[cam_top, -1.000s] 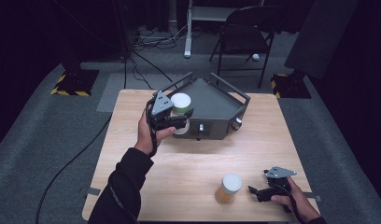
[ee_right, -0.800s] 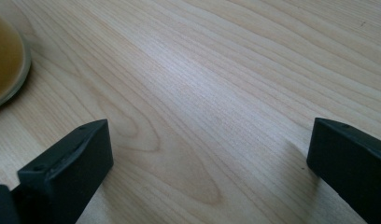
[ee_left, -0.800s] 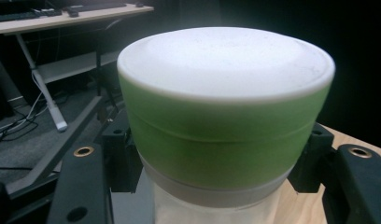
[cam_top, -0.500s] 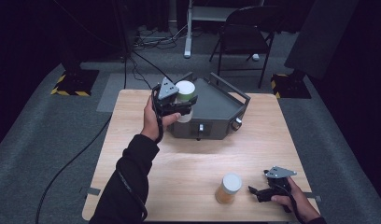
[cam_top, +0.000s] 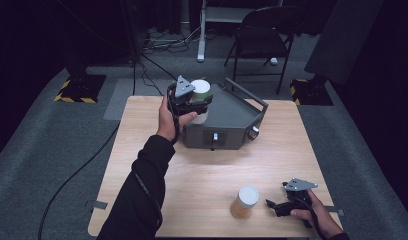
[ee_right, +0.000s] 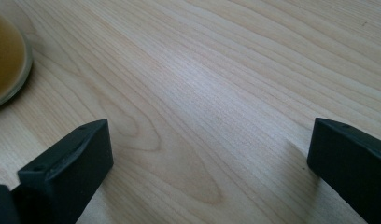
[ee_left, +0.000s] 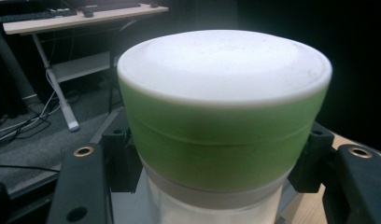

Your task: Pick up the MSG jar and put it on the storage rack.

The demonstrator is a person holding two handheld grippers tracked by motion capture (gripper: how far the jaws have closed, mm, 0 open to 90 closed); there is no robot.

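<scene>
Green-banded jar [ee_left: 223, 121] clamped in left gripper [cam_top: 192, 100] above grey tray's [cam_top: 232, 112] left edge, likely for unloading; right gripper [ee_right: 207, 154] spread, empty, near table's front-right corner.

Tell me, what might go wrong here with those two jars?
The left claw grips the green jar below its white lid, above the grey tray's edge; a loose grip could drop it onto the rim. The right claw rests open beside the amber jar, and a careless sweep might tip it.
</scene>
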